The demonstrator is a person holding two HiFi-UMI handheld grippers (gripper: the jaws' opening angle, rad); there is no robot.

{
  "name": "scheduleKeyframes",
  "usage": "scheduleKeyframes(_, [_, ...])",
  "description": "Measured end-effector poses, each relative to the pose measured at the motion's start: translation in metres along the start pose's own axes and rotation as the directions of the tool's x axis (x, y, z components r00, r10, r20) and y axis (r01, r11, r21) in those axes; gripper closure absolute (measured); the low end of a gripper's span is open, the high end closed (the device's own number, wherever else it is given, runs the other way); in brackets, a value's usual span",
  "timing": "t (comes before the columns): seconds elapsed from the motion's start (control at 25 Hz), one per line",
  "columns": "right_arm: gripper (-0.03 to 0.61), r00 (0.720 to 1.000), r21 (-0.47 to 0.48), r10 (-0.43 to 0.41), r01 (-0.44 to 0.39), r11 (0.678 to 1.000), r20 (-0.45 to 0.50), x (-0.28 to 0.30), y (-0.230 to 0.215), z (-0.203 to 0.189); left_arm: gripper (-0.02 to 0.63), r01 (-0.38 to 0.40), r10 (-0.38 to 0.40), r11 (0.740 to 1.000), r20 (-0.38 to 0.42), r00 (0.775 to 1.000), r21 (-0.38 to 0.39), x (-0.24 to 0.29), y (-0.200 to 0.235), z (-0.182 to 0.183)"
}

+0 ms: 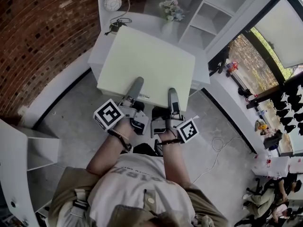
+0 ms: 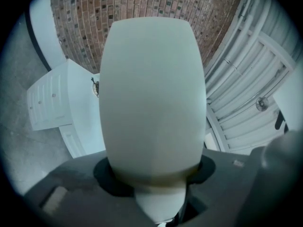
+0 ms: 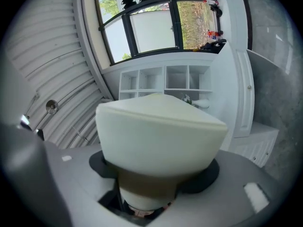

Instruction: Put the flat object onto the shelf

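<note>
Cream board (image 1: 147, 63); red-brown brick wall (image 1: 38, 37); white shelf (image 1: 211, 26); my left gripper (image 1: 135, 90) and right gripper (image 1: 173, 98) grey (cubes (image 1: 109, 114) black-and-white).

The flat board (image 1: 147, 63) looks like a pale, greenish-white panel with a smooth, matt face. The left tongs (image 1: 137, 83) and right tongs (image 1: 172, 94) are dull grey plastic, smooth and without any shine. The shelf unit (image 1: 208, 18) is smooth white with a faint satin sheen, the brick wall (image 1: 38, 37) is rough, red-brown and lined with pale mortar, and the floor (image 1: 71, 122) is bare grey concrete, smooth and faintly mottled.
</note>
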State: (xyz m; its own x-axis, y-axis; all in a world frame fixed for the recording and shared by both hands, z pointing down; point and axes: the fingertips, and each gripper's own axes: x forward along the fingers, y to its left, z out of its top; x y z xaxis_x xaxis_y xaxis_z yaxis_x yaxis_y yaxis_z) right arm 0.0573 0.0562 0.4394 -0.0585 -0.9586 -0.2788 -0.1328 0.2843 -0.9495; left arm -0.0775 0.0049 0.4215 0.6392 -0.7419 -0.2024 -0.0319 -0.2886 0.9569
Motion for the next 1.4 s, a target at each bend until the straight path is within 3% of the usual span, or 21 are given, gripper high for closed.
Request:
scheduleKeyframes(0.36, [0.296, 0.995, -0.026, 0.102, -0.102, 0.994, 0.008, 0.04, 0.013, 0.035, 0.299, 0.112, -0.105, 0.99, -0.073, 0.992, 0.087, 0.048, -0.014, -0.002])
scheduleKeyframes(0.68, [0.299, 0.982, -0.049, 0.185, -0.187, 0.981, -0.047, 0.114, 0.027, 0.073, 0.259, 0.214, -0.186, 0.951, -0.141, 0.972, 0.224, 0.115, -0.033, 0.008])
scheduleKeyframes(1.16, [0.31, 0.977, -0.029, 0.208, -0.21, 0.977, -0.048, 0.2, 0.027, 0.146, 0.235, 0.242, -0.206, 0.913, -0.141, 0.968, 0.33, 0.213, -0.04, 0.012])
scheduleKeyframes(1.4, [0.311, 0.975, -0.024, 0.221, -0.222, 0.975, -0.036, 0.231, 0.021, 0.189, 0.235, 0.217, -0.194, 0.919, -0.102, 0.976, 0.329, 0.247, -0.036, 0.008])
